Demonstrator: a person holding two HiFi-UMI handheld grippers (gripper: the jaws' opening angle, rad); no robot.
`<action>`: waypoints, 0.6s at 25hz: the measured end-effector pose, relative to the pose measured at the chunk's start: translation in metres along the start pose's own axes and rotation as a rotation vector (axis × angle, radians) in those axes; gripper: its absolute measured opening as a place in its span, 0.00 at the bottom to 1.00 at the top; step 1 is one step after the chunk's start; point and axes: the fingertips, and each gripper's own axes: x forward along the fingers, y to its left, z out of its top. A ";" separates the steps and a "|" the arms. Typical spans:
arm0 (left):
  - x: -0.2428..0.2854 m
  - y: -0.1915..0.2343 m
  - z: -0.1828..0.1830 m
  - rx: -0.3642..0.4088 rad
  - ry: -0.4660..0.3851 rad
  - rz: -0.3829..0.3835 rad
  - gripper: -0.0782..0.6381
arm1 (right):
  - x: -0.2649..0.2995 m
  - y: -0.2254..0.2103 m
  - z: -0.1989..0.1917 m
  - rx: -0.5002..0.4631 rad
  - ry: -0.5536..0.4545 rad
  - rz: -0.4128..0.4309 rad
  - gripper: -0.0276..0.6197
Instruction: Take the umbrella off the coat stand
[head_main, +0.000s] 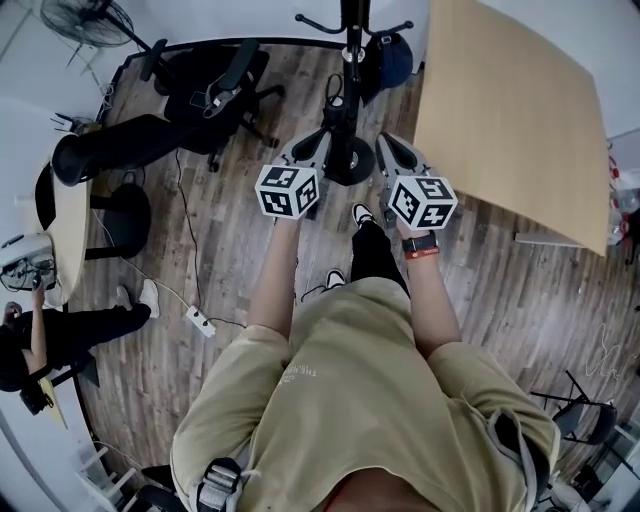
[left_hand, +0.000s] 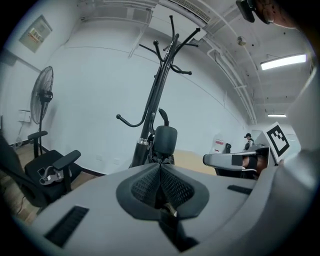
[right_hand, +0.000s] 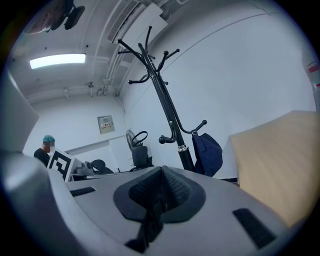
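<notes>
Standing square to the coat stand (head_main: 350, 160), the person has both grippers raised side by side, with the stand's pole at 12 o'clock from them on the wooden floor (head_main: 230, 260).

The left gripper (head_main: 322, 138) has its jaws pressed tight together. In its own view the folded black umbrella (left_hand: 164, 141) sits right at the jaw tips, at 12 o'clock. Its bunched cloth runs down into the closed pads and its stubby handle stands upright above them. From overhead, the umbrella (head_main: 337, 112) lies just off this gripper's tips at about 1 o'clock, between the two grippers and just in front of the pole.

The right gripper (head_main: 388, 140) is also closed, with nothing between its pads. In its view the umbrella (right_hand: 140, 156) shows at 11 o'clock, with its strap loop up. It sits to the 9 o'clock side of the stand's lower hook and apart from it.

A navy bag (right_hand: 206, 152) hangs from a hook on the stand's 3 o'clock side. A pale wooden desk (head_main: 510, 110) fills the 2 o'clock corner overhead, and a black office chair (head_main: 215, 85) stands at 10 o'clock.
</notes>
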 end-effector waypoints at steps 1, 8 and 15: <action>-0.007 0.000 0.001 -0.007 -0.004 0.017 0.15 | -0.004 0.002 0.000 -0.009 -0.001 -0.005 0.07; -0.052 -0.012 0.010 0.013 -0.053 0.084 0.15 | -0.021 0.013 0.000 -0.064 -0.032 -0.045 0.07; -0.080 -0.020 0.013 0.048 -0.121 0.158 0.15 | -0.046 0.026 0.007 -0.169 -0.083 -0.145 0.07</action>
